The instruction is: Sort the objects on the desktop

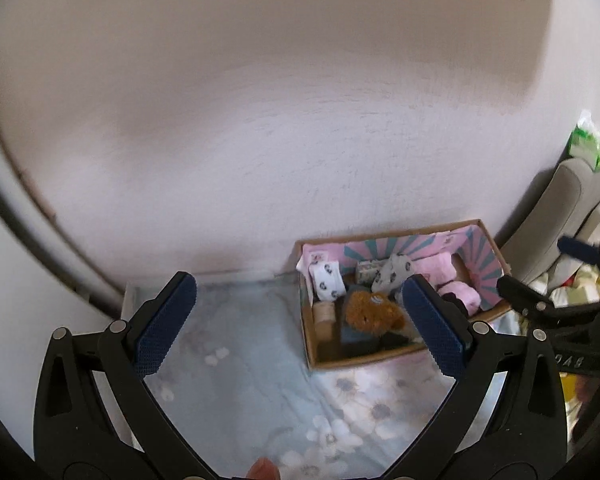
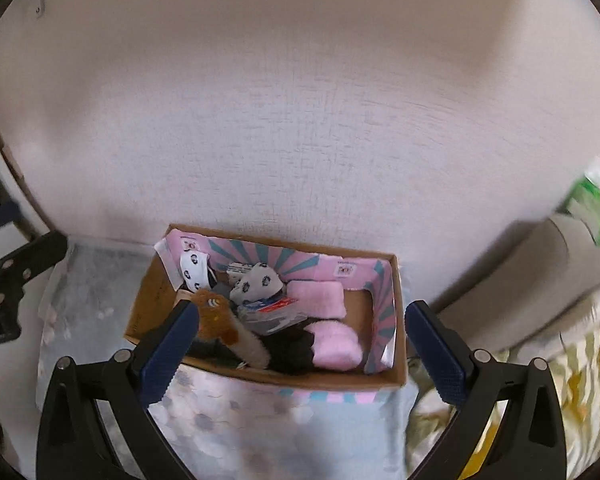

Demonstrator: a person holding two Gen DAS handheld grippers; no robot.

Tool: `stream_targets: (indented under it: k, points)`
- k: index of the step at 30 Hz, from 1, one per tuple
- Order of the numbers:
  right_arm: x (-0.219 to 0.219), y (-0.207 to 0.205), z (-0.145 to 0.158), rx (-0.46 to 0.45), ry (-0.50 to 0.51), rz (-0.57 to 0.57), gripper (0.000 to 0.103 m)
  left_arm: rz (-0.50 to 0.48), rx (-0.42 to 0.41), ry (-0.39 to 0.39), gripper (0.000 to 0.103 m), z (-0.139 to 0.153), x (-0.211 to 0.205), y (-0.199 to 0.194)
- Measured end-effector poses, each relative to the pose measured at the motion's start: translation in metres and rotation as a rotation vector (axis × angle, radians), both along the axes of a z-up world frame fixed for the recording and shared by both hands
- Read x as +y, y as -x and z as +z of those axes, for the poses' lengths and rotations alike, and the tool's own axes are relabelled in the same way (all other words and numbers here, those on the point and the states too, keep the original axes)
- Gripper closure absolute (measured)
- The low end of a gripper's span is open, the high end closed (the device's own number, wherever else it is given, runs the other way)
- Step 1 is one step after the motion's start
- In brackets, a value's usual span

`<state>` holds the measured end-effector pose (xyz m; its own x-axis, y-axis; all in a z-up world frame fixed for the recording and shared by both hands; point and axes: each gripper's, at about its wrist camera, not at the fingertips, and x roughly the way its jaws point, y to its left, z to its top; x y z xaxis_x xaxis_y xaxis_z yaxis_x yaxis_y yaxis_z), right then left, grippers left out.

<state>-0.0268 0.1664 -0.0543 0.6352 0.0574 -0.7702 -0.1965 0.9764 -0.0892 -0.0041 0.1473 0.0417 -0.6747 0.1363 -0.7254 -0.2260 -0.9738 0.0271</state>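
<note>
In the left wrist view, the left gripper point(image 1: 300, 320) holds its jaws wide apart with nothing between the two blue pads. One cardboard box point(image 1: 364, 362) sits at about three o'clock from the gap, against the pale wall point(image 1: 280, 120), on a floral blue cloth point(image 1: 240, 360). Inside it this view shows one brown plush bear point(image 1: 370, 312), two white panda-print socks point(image 1: 329, 282), two pink fluffy pieces point(image 1: 460, 294) and one tan roll point(image 1: 325, 314) at the box's nine o'clock side. At three o'clock the right gripper point(image 1: 540, 276) comes in from the edge, blurred. A fingertip point(image 1: 263, 471) shows at six o'clock.

In the right wrist view, the right gripper point(image 2: 300, 340) has its jaws standing fully apart, clamped on nothing. The same box point(image 2: 340, 382) lies between the fingers and just beyond them, toward twelve o'clock. This view looks deeper into it: the bear point(image 2: 216, 316), the two panda socks point(image 2: 256, 282), the two pink pieces point(image 2: 320, 298), plus one clear packet with a red label point(image 2: 274, 308) and a dark fabric item point(image 2: 292, 348), which the left view does not show clearly. The tan roll is hidden here. Part of the left gripper point(image 2: 4, 280) shows at nine o'clock.
</note>
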Motion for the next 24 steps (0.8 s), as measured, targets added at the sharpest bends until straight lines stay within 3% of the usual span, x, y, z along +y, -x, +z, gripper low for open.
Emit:
stream_targets:
  k: [5,11,24]
  points:
    - [0.007,0.036,0.008,-0.048,-0.04,-0.057,0.0,0.06,0.054,0.021,0.0,0.007,-0.013,-0.029]
    - [0.029,0.068,0.007,-0.087,0.042,-0.051,0.001,0.067,0.044,-0.027,0.0,0.007,-0.021,-0.051]
    - [0.028,0.081,0.006,-0.075,0.013,-0.072,0.001,0.064,0.059,-0.019,0.0,0.013,-0.027,-0.069]
